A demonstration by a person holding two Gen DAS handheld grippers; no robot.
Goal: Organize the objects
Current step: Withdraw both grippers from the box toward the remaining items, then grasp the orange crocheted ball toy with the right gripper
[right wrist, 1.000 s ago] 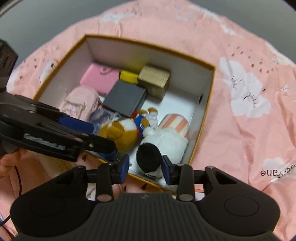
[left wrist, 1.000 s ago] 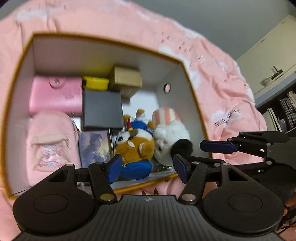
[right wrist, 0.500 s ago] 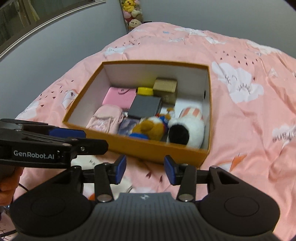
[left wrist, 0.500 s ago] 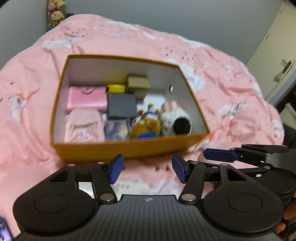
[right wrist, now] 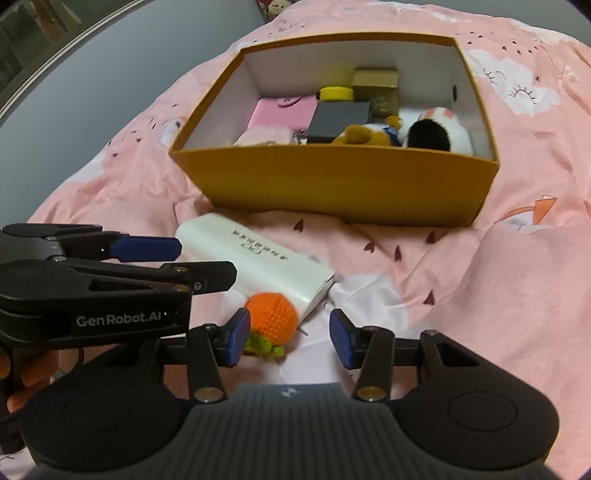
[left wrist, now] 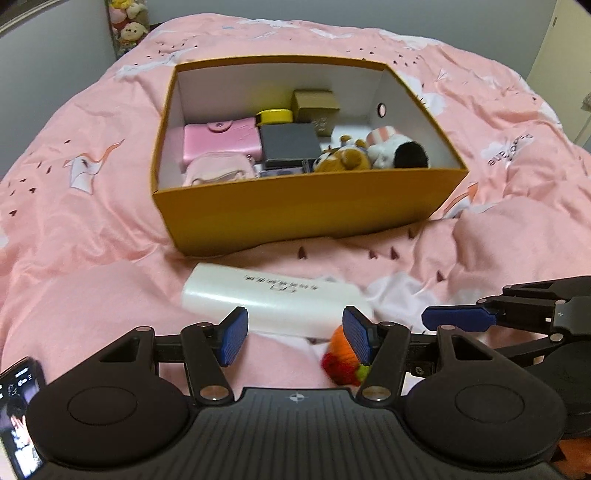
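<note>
An orange cardboard box (left wrist: 295,206) (right wrist: 332,184) sits on the pink bedspread and holds a pink case (left wrist: 221,142), a grey box (left wrist: 290,144), a gold box (left wrist: 314,103), a yellow item (left wrist: 275,115) and two plush toys (left wrist: 343,160) (left wrist: 399,151). In front of it lie a white box (left wrist: 273,302) (right wrist: 255,258) and an orange crocheted fruit (right wrist: 271,317) (left wrist: 341,358). My left gripper (left wrist: 295,339) is open and empty just short of the white box. My right gripper (right wrist: 288,341) is open, with the crocheted fruit beside its left finger.
The pink bedspread (left wrist: 92,206) is soft and wrinkled, with a raised fold at the right (right wrist: 517,288). Stuffed toys (left wrist: 127,26) sit at the far left by the grey wall. A phone screen (left wrist: 18,413) shows at the lower left.
Both grippers have pulled back and away from the box, which now lies farther off. The white box and the crocheted fruit have come into view in front of them.
</note>
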